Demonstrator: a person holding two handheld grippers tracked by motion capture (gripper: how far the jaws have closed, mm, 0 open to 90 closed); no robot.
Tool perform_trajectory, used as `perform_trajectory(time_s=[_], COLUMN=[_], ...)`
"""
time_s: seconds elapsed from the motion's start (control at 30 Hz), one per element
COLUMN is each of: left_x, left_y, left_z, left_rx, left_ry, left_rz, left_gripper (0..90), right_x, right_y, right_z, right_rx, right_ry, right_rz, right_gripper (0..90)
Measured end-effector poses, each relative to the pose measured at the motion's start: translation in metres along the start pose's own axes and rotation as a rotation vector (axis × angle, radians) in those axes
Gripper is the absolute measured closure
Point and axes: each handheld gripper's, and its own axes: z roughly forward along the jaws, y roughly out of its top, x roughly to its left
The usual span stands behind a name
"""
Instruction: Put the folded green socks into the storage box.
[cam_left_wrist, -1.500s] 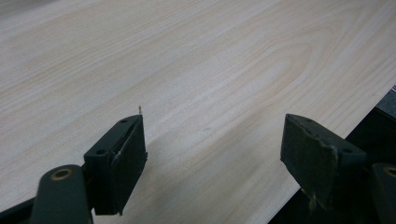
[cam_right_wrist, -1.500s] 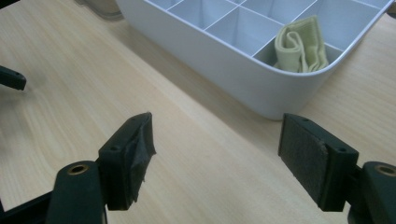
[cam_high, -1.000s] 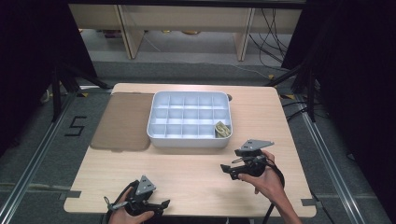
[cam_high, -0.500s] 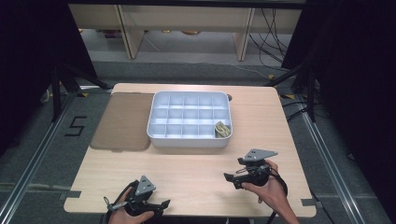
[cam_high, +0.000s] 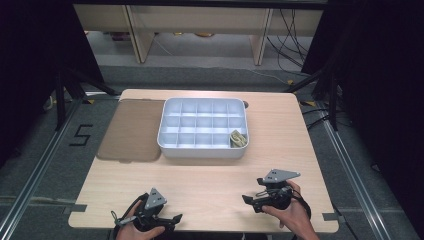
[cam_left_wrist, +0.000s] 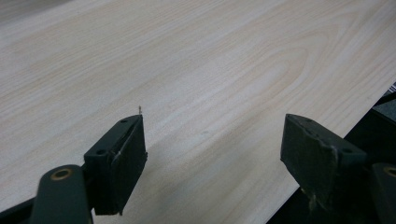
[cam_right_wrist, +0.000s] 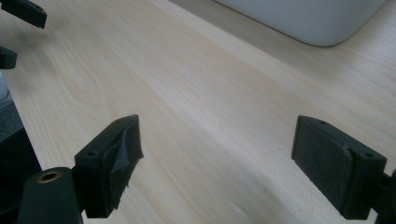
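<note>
A white divided tray (cam_high: 167, 118) sits at the middle of the wooden table, with a small yellowish item (cam_high: 238, 138) in its near right compartment. My left gripper (cam_high: 172, 220) rests at the table's front edge, jaws wide apart over bare wood (cam_left_wrist: 212, 149). Held in a hand at the front right, my right gripper (cam_high: 251, 200) points left across the table, open with nothing between its jaws (cam_right_wrist: 215, 158). The tray's rounded corner (cam_right_wrist: 322, 23) lies ahead of it, and the left gripper's jaw tips (cam_right_wrist: 18, 28) appear at the far left.
A brown flat lid or mat (cam_high: 132, 130) lies left of the tray. The table's front edge (cam_high: 210, 229) runs just under both hands. Shelving and cables stand beyond the far edge.
My right gripper has drawn back toward the front edge and slightly right, away from the tray. The left gripper has stayed put.
</note>
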Motion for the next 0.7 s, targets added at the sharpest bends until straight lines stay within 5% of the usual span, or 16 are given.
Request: perform_trajectory(time_s=[0.1, 0.13, 0.17, 0.3, 0.7], left_x=[0.0, 0.0, 0.0, 0.0, -0.001], left_y=[0.0, 0.0, 0.0, 0.0, 0.0], left_z=[0.0, 0.0, 0.0, -0.001, 0.001], left_rx=[0.0, 0.001, 0.001, 0.002, -0.004], left_ry=[0.0, -0.002, -0.002, -0.002, 0.007], left_rz=[0.003, 0.003, 0.0, 0.004, -0.015], left_gripper=[21.8, 21.8, 21.8, 21.8, 21.8], right_x=[0.0, 0.003, 0.0, 0.001, 0.009], right_y=[-0.004, -0.006, -0.007, -0.013, -0.031], right_z=[-0.002, -0.002, -0.002, -0.004, -0.011], right_rx=[-0.003, 0.004, -0.001, -0.001, 0.019], right_ry=[-0.009, -0.003, -0.002, 0.003, -0.011], right_rz=[-0.003, 0.034, 0.0, -0.006, 0.009], right_gripper=[16.7, 16.7, 16.7, 16.7, 16.6])
